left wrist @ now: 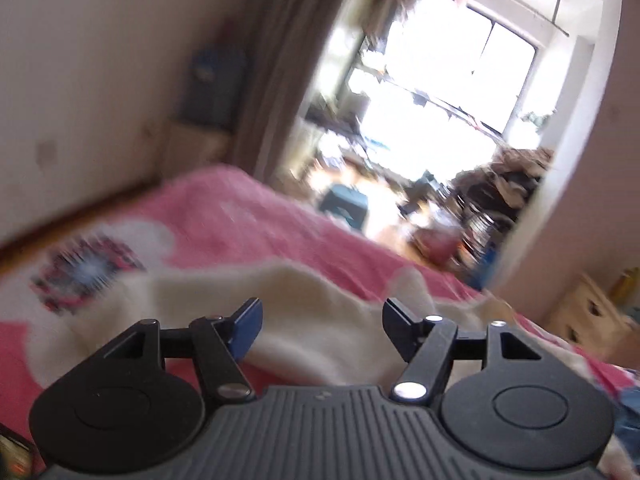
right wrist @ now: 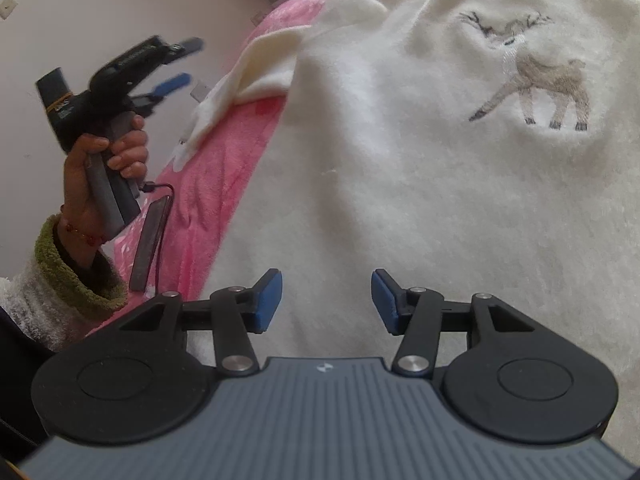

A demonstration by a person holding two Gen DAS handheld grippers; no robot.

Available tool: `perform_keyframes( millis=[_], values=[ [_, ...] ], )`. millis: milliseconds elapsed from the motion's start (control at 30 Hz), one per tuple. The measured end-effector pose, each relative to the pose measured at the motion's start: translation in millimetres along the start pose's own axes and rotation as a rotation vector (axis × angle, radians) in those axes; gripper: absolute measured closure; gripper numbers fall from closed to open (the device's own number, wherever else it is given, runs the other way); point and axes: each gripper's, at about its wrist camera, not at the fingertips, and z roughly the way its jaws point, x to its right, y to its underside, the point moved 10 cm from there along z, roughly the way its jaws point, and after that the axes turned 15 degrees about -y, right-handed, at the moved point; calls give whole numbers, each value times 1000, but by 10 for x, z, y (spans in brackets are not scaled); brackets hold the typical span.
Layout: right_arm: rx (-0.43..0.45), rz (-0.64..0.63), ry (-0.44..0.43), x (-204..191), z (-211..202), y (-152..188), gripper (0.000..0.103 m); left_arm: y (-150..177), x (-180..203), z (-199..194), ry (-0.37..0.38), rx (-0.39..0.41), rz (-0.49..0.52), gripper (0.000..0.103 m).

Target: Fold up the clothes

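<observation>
Pink blanket [right wrist: 208, 176]: cream sweater [right wrist: 400, 180] spread flat, unfolded. My left gripper [right wrist: 182, 62] and right gripper [right wrist: 326, 300] both spread, empty. Next, I judge: pinch the sleeve [right wrist: 256, 76].

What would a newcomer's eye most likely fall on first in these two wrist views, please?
Probably the cream sweater spread over the pink blanket, with its embroidered deer at the upper right of the right wrist view. Next, the left gripper, open and raised in a hand at the left edge, above a dark phone on a cable. In the blurred left wrist view, the bright window dominates.
</observation>
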Motion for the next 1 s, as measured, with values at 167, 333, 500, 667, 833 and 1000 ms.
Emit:
perform_keyframes(
  millis=[167, 333, 500, 667, 833, 1000],
  values=[
    [17, 13, 25, 40, -101, 20, 53, 209, 248, 348, 81, -191, 15, 39],
    [65, 36, 63, 112, -314, 16, 53, 417, 360, 716, 30, -283, 101, 43],
    [175, 99, 93, 263, -609, -19, 51, 538, 247, 874, 137, -448, -148, 42],
    [265, 231, 71, 493, -769, 17, 51, 692, 73, 1098, 173, -621, -426, 41],
    [299, 274, 69, 607, -814, -6, 51, 778, 115, 1289, 118, -604, -556, 43],
    [342, 276, 80, 625, -944, -33, 51, 676, 132, 1426, 33, -505, -565, 90]
  ],
)
